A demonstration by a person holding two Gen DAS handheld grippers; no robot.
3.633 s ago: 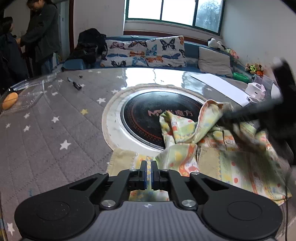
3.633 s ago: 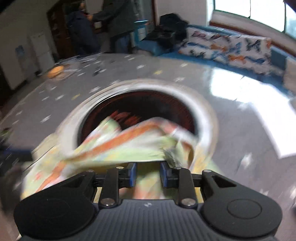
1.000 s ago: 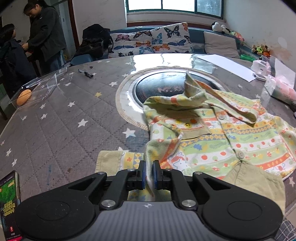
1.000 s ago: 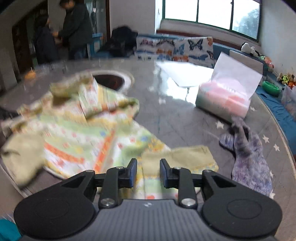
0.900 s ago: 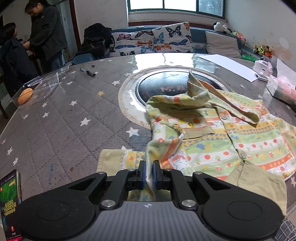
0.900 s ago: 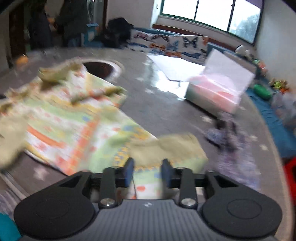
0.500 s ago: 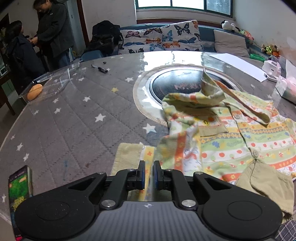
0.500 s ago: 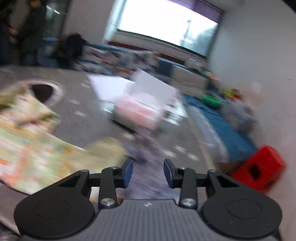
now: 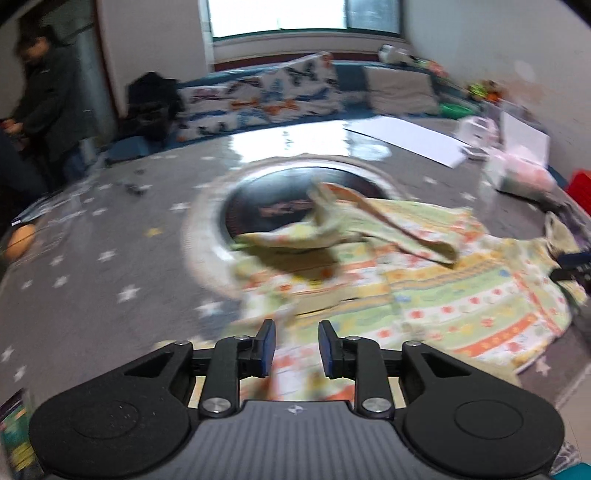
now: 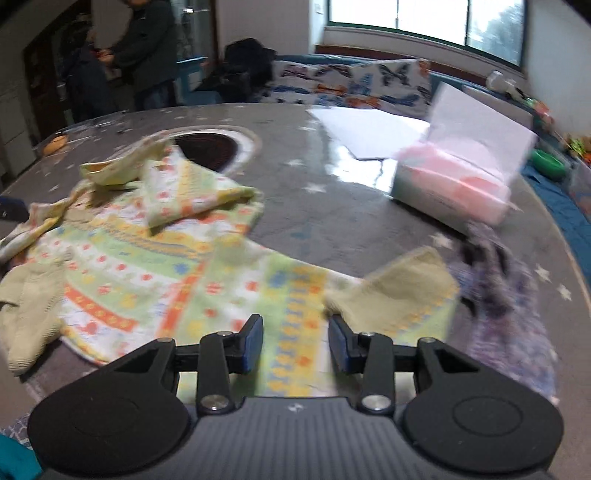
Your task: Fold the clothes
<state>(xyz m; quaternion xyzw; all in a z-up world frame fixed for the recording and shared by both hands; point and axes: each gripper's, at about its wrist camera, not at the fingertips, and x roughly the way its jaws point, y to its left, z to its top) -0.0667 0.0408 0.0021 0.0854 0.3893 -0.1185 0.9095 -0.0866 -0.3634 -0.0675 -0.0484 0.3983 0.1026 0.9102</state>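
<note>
White walls (image 9: 155, 40); wide window (image 9: 280, 16) at the far end, bright with daylight. Below it a blue sofa (image 10: 554, 192) with butterfly-print cushions (image 9: 266, 99) and a grey pillow (image 9: 402, 90). Round bench (image 9: 92, 266) in grey quilted cover with white stars, glossy where the light strikes. Dark doorway (image 10: 40, 74) at left, a standing person (image 10: 147, 51) in dark clothes beside it. Red crate (image 9: 580, 186) near the right edge.
</note>
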